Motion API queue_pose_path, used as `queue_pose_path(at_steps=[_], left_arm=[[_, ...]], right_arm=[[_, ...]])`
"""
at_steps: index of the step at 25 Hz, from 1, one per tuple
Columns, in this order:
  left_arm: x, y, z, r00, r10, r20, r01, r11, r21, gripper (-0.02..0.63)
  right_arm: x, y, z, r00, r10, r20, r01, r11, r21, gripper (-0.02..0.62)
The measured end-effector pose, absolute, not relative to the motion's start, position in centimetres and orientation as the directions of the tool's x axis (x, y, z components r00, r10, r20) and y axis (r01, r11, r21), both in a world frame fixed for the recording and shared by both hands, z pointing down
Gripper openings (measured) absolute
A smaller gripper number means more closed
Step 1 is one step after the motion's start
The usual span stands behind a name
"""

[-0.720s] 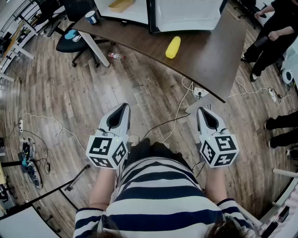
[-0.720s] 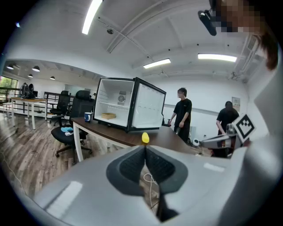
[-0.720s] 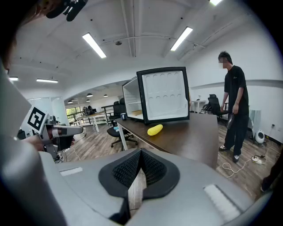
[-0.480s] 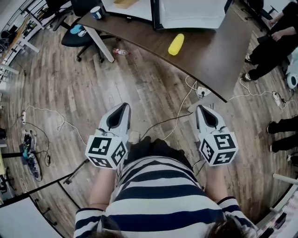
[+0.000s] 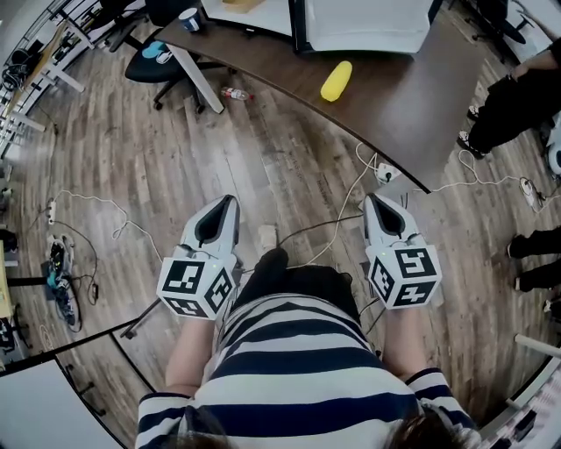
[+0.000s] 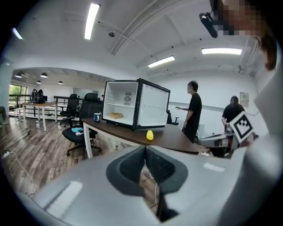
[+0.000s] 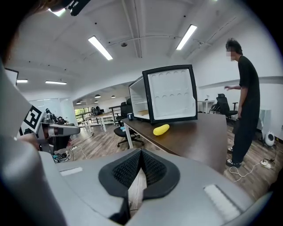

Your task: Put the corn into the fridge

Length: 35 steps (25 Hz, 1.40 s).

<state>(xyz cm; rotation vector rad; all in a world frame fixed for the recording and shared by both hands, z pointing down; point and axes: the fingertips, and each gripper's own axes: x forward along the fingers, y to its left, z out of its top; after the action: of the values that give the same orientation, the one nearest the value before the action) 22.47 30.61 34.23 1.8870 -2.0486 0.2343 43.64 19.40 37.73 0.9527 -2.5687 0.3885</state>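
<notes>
— How are the hands held?
— Side by side before the torso, tipped slightly down over the floor. Left tool (image 5: 230,202) and right tool (image 5: 369,200) are both closed, empty.
— The corn?
— The corn (image 5: 337,81) lies on the surface (image 5: 412,105), beside the open fridge (image 5: 364,22).

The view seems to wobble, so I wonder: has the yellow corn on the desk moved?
No. The corn lies where it did on the desk, just before the fridge; only the camera shifted.
</notes>
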Motion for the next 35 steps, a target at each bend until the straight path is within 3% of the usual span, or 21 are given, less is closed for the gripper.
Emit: queue_pose_path(at_steps=[15,35], left_arm=[[18.9,25.7,36.0,0.039,-0.938,0.344,-0.992,0.003,0.122,0.000],[2.8,17.6,36.3,0.131,-0.932,0.338,-0.987,-0.091,0.133,0.000]], right_arm=[[40.0,17.5,38.5,-0.648,-0.604,0.465,-0.717,0.689,-0.105,-0.005],[23.9,9.2,39.2,-0.555,-0.661,0.505,-0.788,0.612,-0.064,-0.003]])
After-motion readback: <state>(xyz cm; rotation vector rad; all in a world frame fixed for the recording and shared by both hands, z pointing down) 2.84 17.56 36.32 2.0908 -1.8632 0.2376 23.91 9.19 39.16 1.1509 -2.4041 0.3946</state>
